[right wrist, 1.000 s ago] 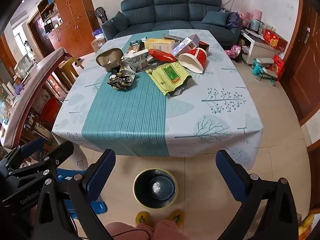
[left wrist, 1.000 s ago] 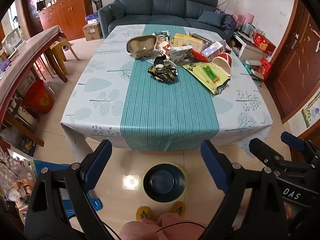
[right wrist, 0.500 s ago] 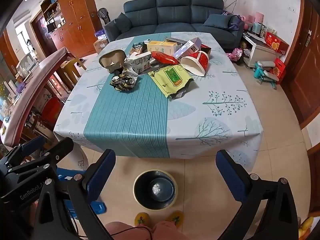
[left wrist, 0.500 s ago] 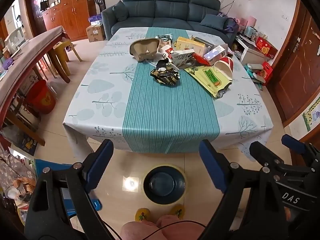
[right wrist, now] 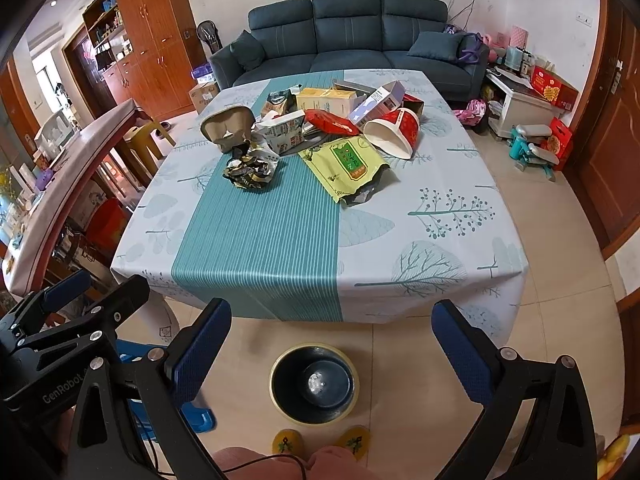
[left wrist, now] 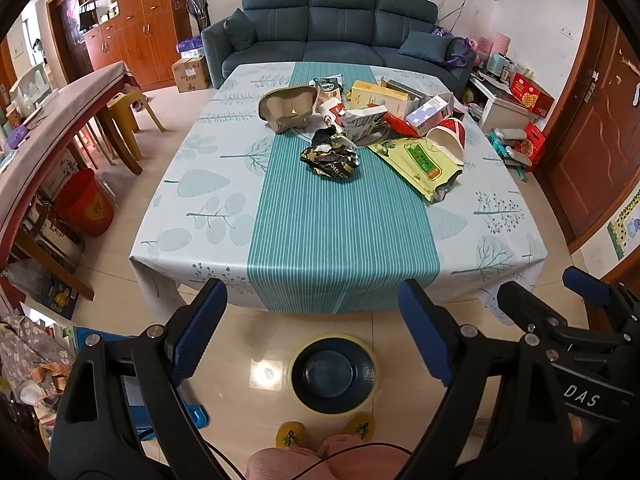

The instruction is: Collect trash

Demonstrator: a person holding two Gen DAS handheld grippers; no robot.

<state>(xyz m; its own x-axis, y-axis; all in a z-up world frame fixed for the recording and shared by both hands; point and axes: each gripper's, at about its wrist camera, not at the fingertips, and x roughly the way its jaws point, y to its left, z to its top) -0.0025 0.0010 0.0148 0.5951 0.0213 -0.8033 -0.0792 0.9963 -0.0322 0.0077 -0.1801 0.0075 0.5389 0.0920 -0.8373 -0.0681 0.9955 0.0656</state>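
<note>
Trash is piled at the far end of the cloth-covered table (left wrist: 344,232): a crumpled black-and-gold wrapper (left wrist: 331,157) (right wrist: 250,168), a yellow-green bag (left wrist: 418,164) (right wrist: 347,164), a tipped red-and-white paper bucket (left wrist: 447,140) (right wrist: 396,132), a brown pulp tray (left wrist: 286,109) (right wrist: 229,126) and several cartons. A dark bin (left wrist: 333,374) (right wrist: 314,384) stands on the floor before the table. My left gripper (left wrist: 314,338) and right gripper (right wrist: 330,350) hang open and empty above the bin, short of the table's near edge.
A blue sofa (left wrist: 340,26) stands behind the table. A long wooden table (left wrist: 52,120) with stools and a red bucket (left wrist: 86,208) lies left. A white cabinet and toys (right wrist: 528,136) crowd the right. The person's slippers (left wrist: 326,434) show at the bottom edge.
Both views have tilted up and drawn slightly nearer the table; the trash pile sits lower in the views. Both grippers stay open and empty.
</note>
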